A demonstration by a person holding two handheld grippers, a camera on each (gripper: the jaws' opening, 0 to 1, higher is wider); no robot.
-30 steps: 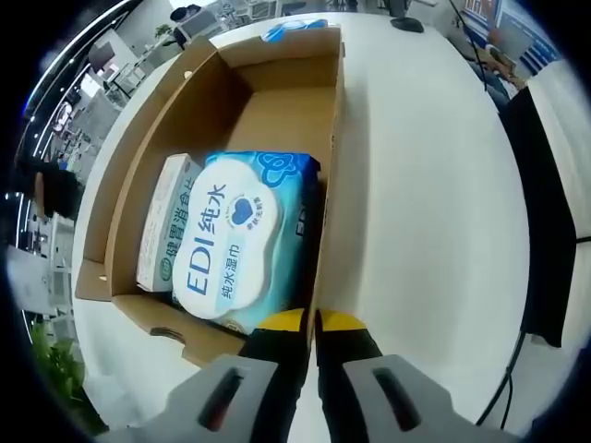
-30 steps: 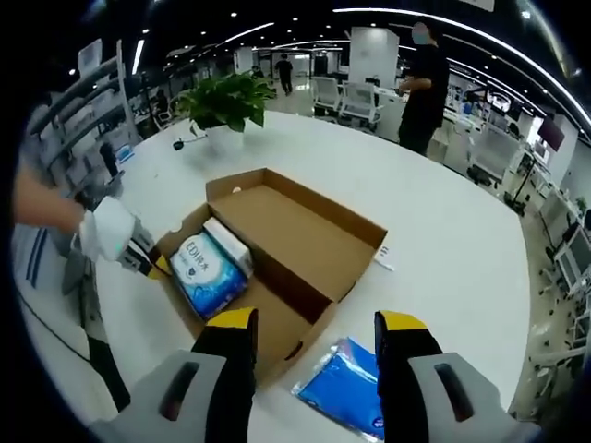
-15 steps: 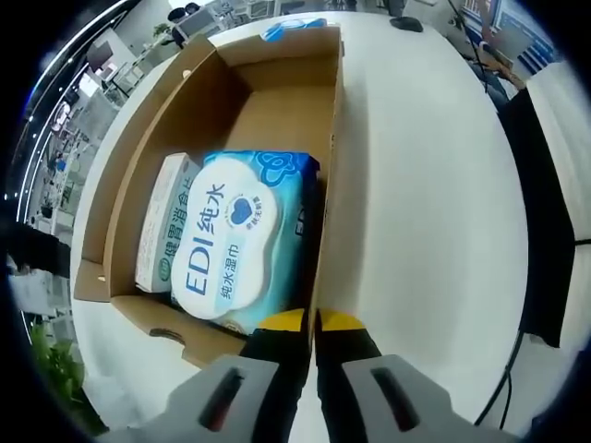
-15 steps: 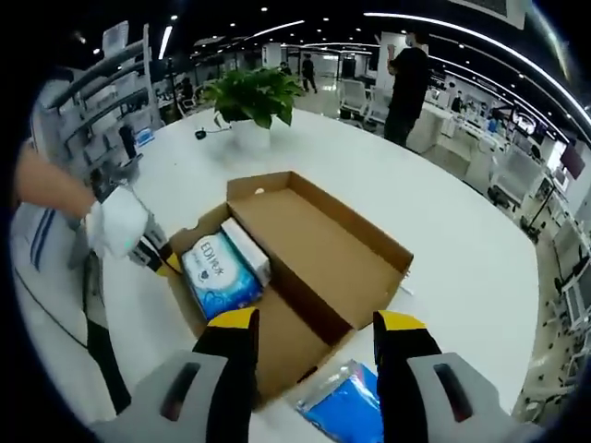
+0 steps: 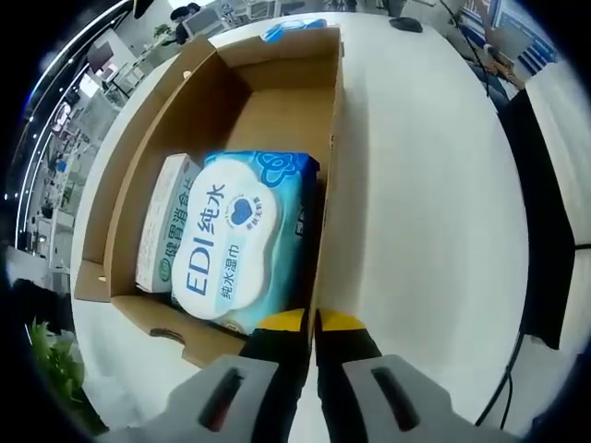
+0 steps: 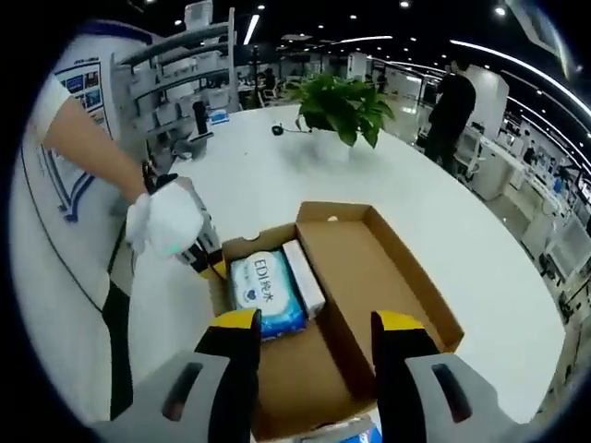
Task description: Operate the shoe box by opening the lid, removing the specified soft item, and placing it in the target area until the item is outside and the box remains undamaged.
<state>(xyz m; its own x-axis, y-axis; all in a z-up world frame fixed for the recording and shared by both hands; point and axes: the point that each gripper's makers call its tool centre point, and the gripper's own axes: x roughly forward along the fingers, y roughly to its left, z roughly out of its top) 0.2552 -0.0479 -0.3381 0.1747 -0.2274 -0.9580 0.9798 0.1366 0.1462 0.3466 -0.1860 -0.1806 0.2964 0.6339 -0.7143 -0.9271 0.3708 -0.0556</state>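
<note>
The shoe box [image 5: 242, 101] sits open on the white bench [image 5: 425, 185], its lid already folded back, and inside it lies the soft item, a blue wet-wipes pack [image 5: 242, 242] with a white label, pushed against one end wall, with a slim white carton [image 5: 166, 221] lying just beside it along the side wall; the rest of the box floor is bare cardboard. The pack looks squashy and light to middling in weight, with a slick plastic skin that may slide between jaws, so a hold across its narrow end or a pinch of its crimped edge seems safest, away from the thin cardboard wall. The left tool [image 5: 312, 323] has its jaws drawn together on the rim of the box's near wall, seemingly steadying it. The right tool [image 6: 316, 325] hangs above the box with its jaws wide apart and nothing between them, and the pack [image 6: 265, 293] lies just beyond its tips
</note>
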